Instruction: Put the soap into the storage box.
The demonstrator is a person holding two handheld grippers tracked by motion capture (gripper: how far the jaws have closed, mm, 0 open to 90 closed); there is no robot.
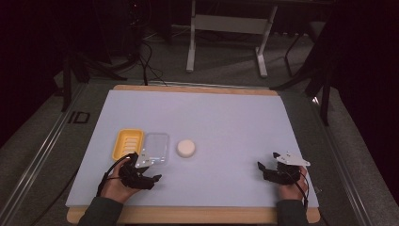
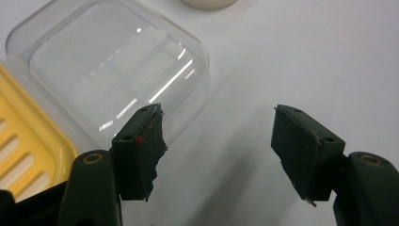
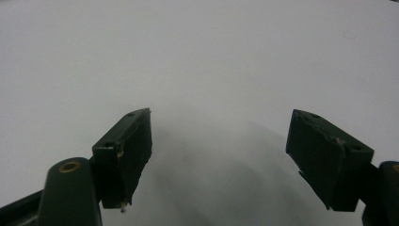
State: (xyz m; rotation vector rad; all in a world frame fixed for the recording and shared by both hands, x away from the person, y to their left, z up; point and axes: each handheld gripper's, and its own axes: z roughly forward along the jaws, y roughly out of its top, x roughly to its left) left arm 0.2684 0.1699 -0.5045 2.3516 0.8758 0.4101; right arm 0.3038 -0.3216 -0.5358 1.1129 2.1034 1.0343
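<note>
A yellow ribbed soap tray [image 1: 128, 143] lies on the white mat [image 1: 221, 117], with a clear plastic lid [image 1: 157, 147] touching its right side. A round white bar [image 1: 186, 148] sits just right of the lid. My left gripper [image 1: 146, 167] is open, low over the mat at the lid's near edge. In the left gripper view its jaws [image 2: 216, 110] stand wide apart with nothing between them; the left pad [image 2: 141, 150] overlaps the lid [image 2: 108, 66], the tray [image 2: 23, 141] is at the left and the bar [image 2: 207, 4] at the top. My right gripper [image 1: 268, 160] [image 3: 219, 115] is open over bare mat.
The mat lies on a wooden board [image 1: 188, 215] whose edge runs along the front. Behind the table stand a white desk frame [image 1: 226, 28], cables on the floor [image 1: 146, 61] and dark stands at both sides.
</note>
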